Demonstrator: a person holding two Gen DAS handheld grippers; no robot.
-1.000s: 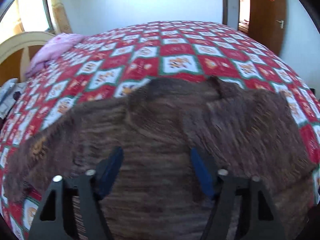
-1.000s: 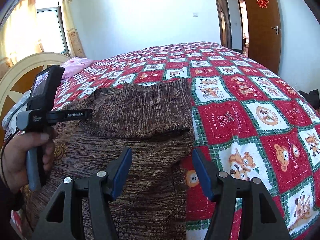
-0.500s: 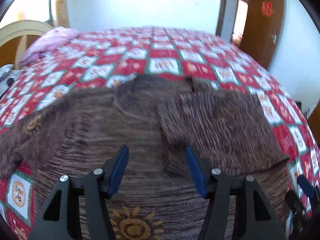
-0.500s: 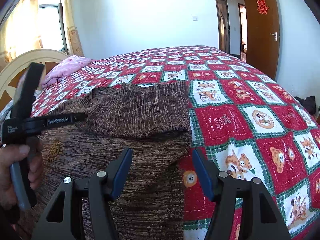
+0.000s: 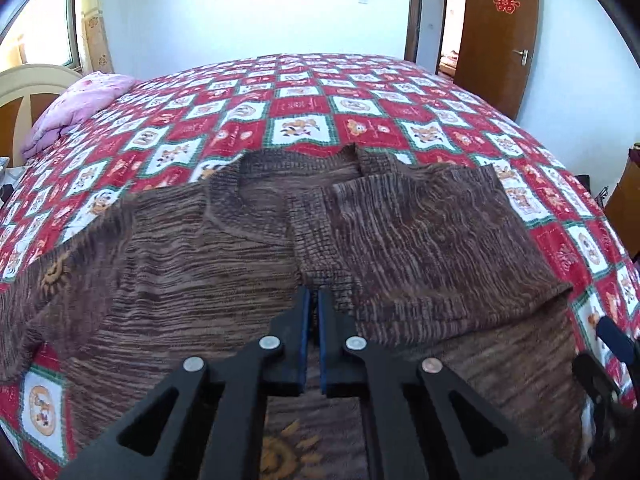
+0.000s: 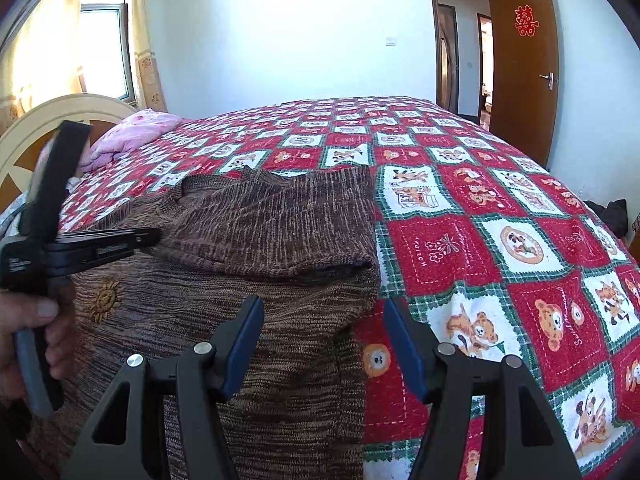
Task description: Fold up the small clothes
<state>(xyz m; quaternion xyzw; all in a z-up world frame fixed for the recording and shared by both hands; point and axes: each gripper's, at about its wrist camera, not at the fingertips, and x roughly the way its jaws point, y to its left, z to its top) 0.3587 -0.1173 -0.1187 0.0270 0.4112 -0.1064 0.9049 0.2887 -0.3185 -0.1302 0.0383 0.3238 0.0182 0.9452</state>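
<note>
A brown knit sweater (image 5: pixel 192 272) with small sun motifs lies flat on the bed. Its right sleeve (image 5: pixel 420 232) is folded across the chest. My left gripper (image 5: pixel 314 291) is shut, its tips pinching the cuff edge of that folded sleeve. The right wrist view shows the same gripper (image 6: pixel 156 235) from the side, held by a hand (image 6: pixel 32 320), tips at the sleeve (image 6: pixel 280 220). My right gripper (image 6: pixel 323 302) hangs open above the right edge of the sweater (image 6: pixel 280 360), with nothing between its fingers.
A red, white and green patchwork bedspread (image 6: pixel 500 240) covers the bed. A pink pillow (image 5: pixel 80 100) and a cream headboard (image 6: pixel 60 120) are at the left. A brown door (image 6: pixel 524 60) stands open at the back right. Dark items (image 6: pixel 612 212) lie beyond the bed's right edge.
My left gripper moved over the sweater to the folded sleeve's cuff and its jaws went from wide open to shut. The right gripper has stayed put and open.
</note>
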